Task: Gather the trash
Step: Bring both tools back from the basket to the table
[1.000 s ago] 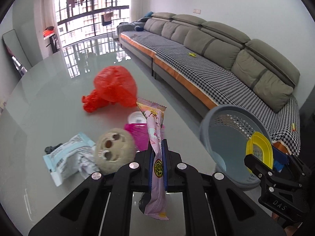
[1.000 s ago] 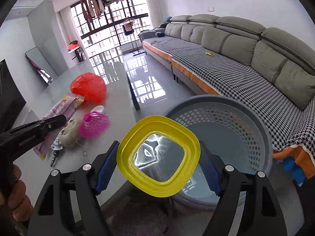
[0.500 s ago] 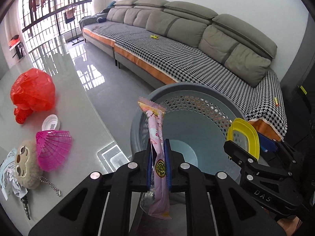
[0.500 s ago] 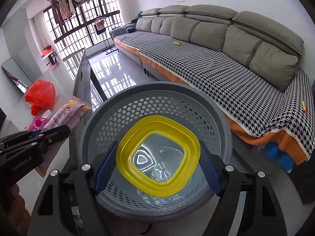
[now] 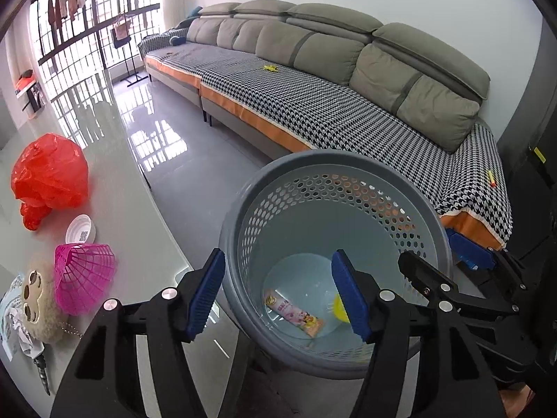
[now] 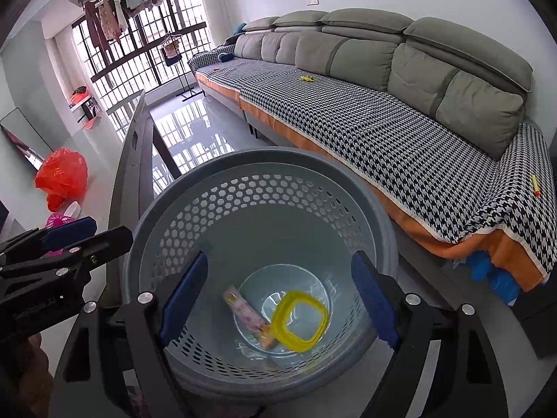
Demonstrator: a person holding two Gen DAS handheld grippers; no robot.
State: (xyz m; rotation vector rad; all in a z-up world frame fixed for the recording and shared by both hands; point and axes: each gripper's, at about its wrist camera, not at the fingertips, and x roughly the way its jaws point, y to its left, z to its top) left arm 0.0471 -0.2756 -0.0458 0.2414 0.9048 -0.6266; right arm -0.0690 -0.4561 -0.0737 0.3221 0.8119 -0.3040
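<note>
Left hand-held gripper (image 5: pixel 278 292) w/ jaws apart, nothing between them; they have just been opening. Right hand-held gripper (image 6: pixel 278 299) likewise spread, released, jaws just widened further. Both hang over the grey perforated basket (image 6: pixel 167 216). Inside, on the basket's bottom: pink snack wrapper (image 6: pixel 245 311) touching yellow lid (image 6: pixel 299 318). Left of the basket, on the tabletop (image 5: pixel 132 216): pink mesh cup (image 5: pixel 85 277), white cap (image 5: pixel 80 229), red plastic bag (image 5: pixel 48 170), plush toy (image 5: pixel 36 299).
</note>
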